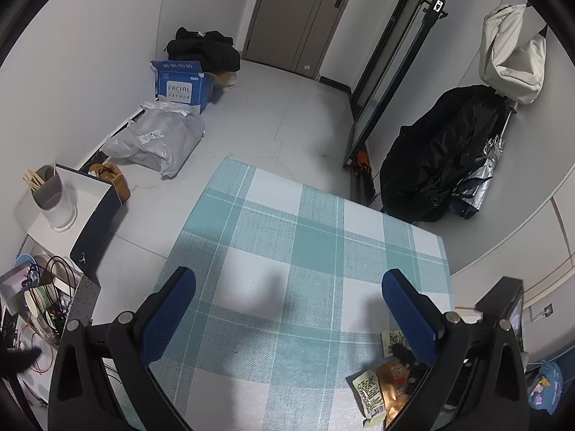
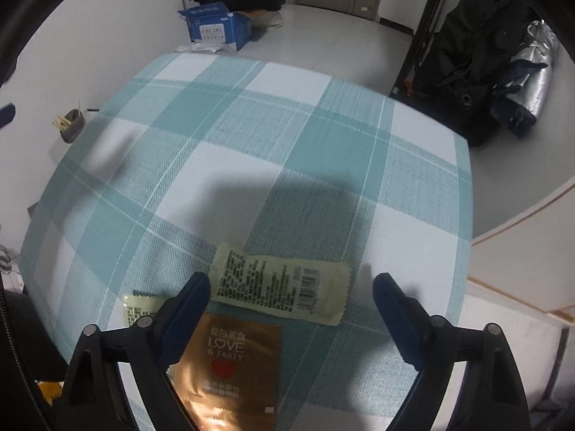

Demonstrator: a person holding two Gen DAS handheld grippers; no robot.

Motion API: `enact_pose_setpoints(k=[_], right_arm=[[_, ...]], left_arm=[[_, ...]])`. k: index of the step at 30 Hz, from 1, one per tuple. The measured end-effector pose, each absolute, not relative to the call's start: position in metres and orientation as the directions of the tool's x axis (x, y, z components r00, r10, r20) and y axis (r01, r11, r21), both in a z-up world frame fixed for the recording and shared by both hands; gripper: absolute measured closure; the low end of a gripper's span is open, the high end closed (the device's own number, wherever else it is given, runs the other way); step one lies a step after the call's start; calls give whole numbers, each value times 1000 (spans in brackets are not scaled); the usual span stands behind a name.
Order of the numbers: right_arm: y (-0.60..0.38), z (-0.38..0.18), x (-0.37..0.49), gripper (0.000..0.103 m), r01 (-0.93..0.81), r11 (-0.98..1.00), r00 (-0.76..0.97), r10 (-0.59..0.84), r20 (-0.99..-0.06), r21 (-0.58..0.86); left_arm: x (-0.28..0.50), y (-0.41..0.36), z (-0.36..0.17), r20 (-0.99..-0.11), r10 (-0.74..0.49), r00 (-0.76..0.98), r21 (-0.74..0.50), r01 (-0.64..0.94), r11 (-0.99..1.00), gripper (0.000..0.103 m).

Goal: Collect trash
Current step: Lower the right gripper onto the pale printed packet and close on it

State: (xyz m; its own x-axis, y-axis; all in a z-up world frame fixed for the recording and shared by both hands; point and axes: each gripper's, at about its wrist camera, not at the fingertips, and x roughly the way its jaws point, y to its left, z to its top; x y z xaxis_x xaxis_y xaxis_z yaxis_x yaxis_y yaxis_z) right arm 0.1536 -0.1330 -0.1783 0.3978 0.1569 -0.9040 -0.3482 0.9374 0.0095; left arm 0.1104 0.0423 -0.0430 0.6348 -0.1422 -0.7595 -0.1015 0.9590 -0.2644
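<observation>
While its jaws are standing wide apart and pressing on nothing, the right gripper (image 2: 291,287) is hanging over a pale yellow wrapper (image 2: 280,289) lying flat between its blue fingers (image 2: 187,309). Beside it, a gold "LOVE & TASTY" sachet (image 2: 233,362) and a second yellow wrapper (image 2: 138,310) are resting on the teal checked tablecloth (image 2: 251,143). Further left, the left gripper (image 1: 287,309) is hovering equally wide open and empty above bare cloth.
</observation>
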Motion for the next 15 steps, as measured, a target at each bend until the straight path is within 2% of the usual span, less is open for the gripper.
enact_pose_setpoints(k=[4, 15], right_arm=[[-138, -173, 154, 12, -336, 940, 408, 196, -892, 53], [-129, -189, 156, 17, -340, 940, 372, 134, -918, 0]], left_arm=[[113, 48, -47, -772, -170, 612, -294, -108, 950, 1], [114, 58, -51, -778, -206, 593, -355, -145, 924, 1]])
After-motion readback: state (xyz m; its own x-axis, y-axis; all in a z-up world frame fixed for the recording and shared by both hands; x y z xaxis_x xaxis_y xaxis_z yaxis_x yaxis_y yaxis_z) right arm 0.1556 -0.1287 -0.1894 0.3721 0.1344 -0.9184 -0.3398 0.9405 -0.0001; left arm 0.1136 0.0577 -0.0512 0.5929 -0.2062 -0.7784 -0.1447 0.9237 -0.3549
